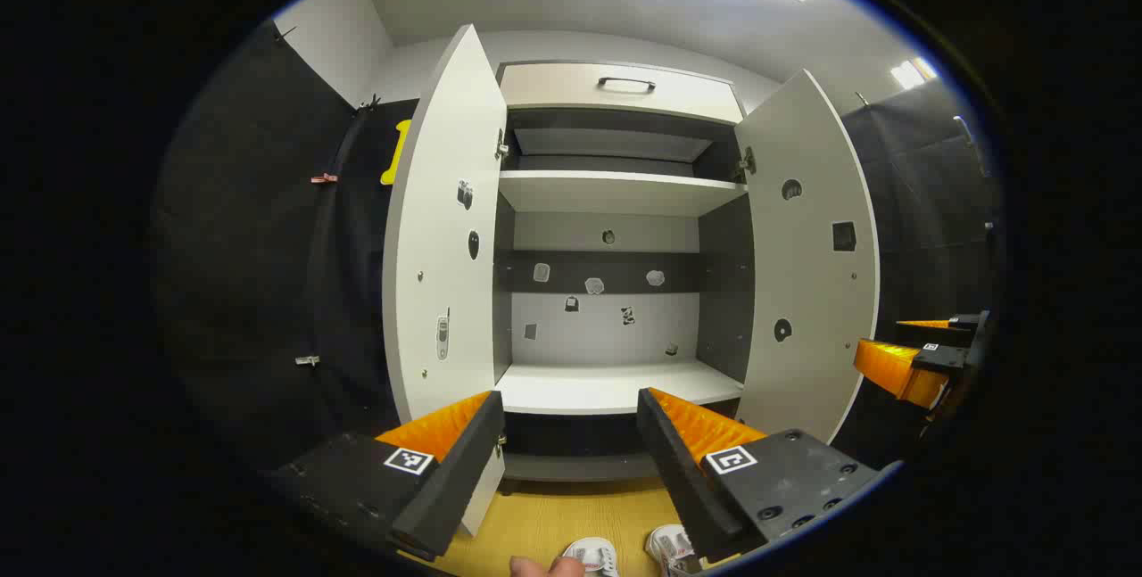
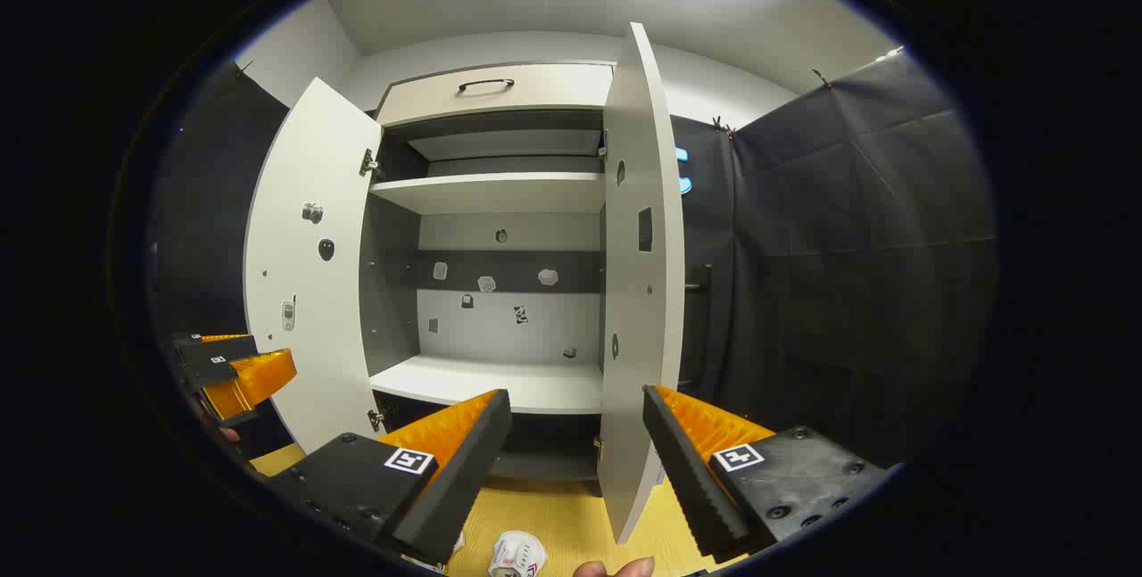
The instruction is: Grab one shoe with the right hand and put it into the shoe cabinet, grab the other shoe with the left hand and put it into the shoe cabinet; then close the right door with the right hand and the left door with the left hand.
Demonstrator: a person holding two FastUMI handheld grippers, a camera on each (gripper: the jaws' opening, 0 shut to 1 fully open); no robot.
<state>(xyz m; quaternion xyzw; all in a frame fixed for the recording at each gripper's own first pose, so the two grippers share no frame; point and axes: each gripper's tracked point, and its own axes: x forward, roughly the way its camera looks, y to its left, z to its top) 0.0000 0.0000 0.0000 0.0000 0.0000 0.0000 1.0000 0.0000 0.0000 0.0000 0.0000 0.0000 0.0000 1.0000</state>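
— Where are your grippers sitting right now?

— I am holding both of them up in front of the shoe cabinet (image 1: 616,229). My left gripper (image 1: 571,443) is facing straight into the open middle, and its fingers are standing wide apart with nothing between them. My right gripper (image 2: 575,439) is pointing at the edge of the right door (image 2: 642,274), and its fingers are also spread wide and gripping nothing.

— And the shoes?

— They are lying on the wooden floor (image 1: 553,515), below and in front of the cabinet. In the left gripper view I am seeing two white shoes (image 1: 593,556) side by side at the very bottom, under the gap between my fingers, the second one (image 1: 671,546) partly hidden behind my right-hand finger. In the right gripper view one white shoe (image 2: 517,555) is showing low down between the fingers. Neither gripper is touching a shoe.

— What about the doors?

— Both are standing open. The left door (image 1: 446,229) is swung out toward me, and the right door is doing the same on the other side. The lower shelf (image 1: 607,385) inside is sitting bare and white, above the level of the shoes.

— Can you see one gripper from the other?

— Yes. My right gripper is showing at the far right of the left gripper view, and my left one is showing at the far left of the right gripper view, beside the left door.
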